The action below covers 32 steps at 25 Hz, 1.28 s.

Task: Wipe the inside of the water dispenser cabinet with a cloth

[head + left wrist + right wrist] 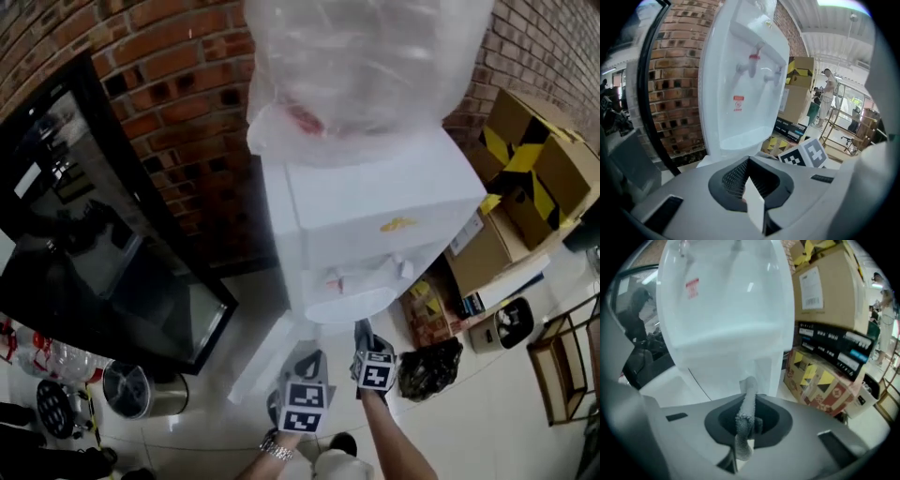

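I judge the wiping is not yet starting. Both grippers are hovering low in front of the water dispenser [375,216], and no view is showing the inside of its cabinet. The right gripper [362,330] is pinching a grey cloth [747,413]. The left gripper [314,360] is holding its jaws pressed together on nothing. On top, 1 bottle [366,56] is sitting wrapped in clear plastic, and I cannot tell what is in it. The cardboard boxes [525,169] beside the dispenser are standing shut.

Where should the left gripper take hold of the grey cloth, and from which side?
Grip the cloth by its free end, which sticks out ahead of the right gripper, coming from the left. That end is bunched into a narrow strip; the rest is pinched in the right jaws.
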Each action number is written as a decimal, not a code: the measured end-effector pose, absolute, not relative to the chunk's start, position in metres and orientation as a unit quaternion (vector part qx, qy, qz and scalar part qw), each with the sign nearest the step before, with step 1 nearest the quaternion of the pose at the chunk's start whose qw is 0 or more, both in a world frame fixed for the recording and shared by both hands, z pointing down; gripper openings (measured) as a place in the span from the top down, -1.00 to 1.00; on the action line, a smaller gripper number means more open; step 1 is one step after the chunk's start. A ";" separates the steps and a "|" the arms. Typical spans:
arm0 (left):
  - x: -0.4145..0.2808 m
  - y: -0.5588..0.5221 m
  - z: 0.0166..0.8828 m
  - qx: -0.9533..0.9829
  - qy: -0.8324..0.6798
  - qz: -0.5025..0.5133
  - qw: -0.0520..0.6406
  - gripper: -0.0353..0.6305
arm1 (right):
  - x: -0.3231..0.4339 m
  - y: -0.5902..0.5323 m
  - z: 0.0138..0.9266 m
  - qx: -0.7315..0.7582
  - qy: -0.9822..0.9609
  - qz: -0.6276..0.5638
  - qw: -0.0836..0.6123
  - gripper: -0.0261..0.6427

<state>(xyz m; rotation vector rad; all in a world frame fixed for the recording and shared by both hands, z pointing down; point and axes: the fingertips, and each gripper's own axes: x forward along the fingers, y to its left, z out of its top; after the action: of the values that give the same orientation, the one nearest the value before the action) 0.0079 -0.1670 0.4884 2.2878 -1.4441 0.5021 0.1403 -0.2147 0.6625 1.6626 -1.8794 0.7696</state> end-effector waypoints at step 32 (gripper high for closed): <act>0.001 -0.111 -0.027 0.781 -0.561 0.192 0.195 0.89 | 0.081 -0.117 0.005 0.486 -0.802 0.300 0.176 0.86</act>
<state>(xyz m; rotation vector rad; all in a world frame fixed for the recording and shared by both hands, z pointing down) 0.0013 -0.1114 -0.0274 2.1901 -1.5727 0.5387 0.0810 -0.1173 0.0046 1.3751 -2.2699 0.8508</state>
